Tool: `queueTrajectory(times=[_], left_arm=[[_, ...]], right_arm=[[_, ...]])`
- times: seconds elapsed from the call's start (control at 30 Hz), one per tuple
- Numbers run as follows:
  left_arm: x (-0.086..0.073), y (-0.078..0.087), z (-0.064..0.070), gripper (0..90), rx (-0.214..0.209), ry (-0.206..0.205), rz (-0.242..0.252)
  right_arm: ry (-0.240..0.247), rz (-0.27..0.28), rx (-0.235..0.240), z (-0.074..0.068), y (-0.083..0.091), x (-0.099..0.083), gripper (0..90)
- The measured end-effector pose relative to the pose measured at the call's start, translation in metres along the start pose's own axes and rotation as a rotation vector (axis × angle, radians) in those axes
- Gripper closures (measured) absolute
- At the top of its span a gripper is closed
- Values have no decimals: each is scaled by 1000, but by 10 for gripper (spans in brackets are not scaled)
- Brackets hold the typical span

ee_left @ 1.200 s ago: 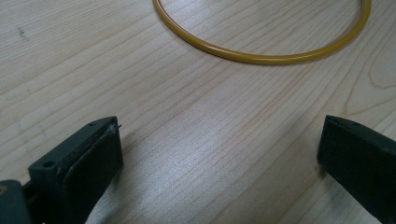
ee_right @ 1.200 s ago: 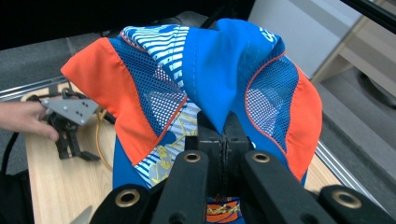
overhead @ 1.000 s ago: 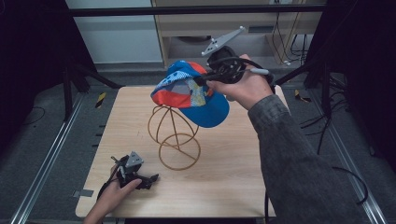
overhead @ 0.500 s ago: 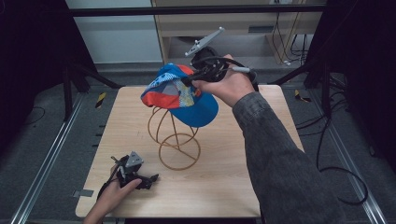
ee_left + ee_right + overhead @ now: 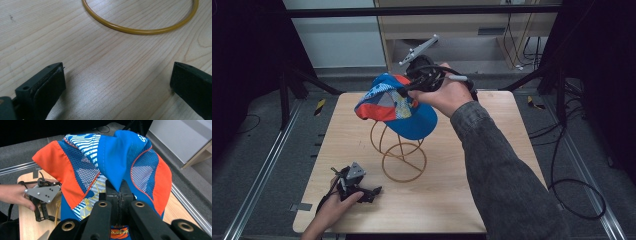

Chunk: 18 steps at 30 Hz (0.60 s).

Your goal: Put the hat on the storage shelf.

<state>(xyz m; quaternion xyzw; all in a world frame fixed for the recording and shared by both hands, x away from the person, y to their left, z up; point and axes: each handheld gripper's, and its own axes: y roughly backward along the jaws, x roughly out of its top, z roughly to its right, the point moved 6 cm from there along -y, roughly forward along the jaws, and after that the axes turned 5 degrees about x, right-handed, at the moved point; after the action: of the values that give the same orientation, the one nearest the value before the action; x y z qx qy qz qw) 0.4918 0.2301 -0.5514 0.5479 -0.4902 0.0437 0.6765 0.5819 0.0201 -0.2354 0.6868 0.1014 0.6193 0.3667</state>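
Fingers first: right gripper (image 5: 412, 86) has its jaws pinched tight on the fabric of the cap (image 5: 394, 106); left gripper (image 5: 357, 186) is spread wide with nothing between the jaws.

High view: right hand (image 5: 447, 95) holds the right gripper up over the far-middle of the wooden table (image 5: 492, 170). Cap is blue, orange and white-patterned, hanging off the gripper in the air, directly above the yellow wire stand (image 5: 399, 152). Its blue brim points toward the near-right. Can't tell whether the cap touches the top loop of the stand. Stand base ring sits flat at table centre. Left hand (image 5: 334, 210) rests at the near-left table corner, left gripper lying low on the wood, well apart from the stand base.

Left gripper view: both black pads (image 5: 50, 85) sit at the frame's two sides, bare wood grain between them. Arc of the stand's yellow base ring (image 5: 140, 30) lies ahead on the table, not touching the jaws.

Right gripper view: jaws are closed together, a fold of blue cap cloth (image 5: 112, 162) clamped in them. Orange and mesh panels drape to both sides. Left gripper (image 5: 42, 195) shows below on the table, hand (image 5: 15, 193) on it.
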Motion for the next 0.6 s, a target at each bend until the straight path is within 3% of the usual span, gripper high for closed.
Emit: queueTrajectory(times=[0.6], left_arm=[[0, 0, 0, 0, 1, -1, -2]], right_arm=[[19, -90, 30, -9, -40, 1, 895]])
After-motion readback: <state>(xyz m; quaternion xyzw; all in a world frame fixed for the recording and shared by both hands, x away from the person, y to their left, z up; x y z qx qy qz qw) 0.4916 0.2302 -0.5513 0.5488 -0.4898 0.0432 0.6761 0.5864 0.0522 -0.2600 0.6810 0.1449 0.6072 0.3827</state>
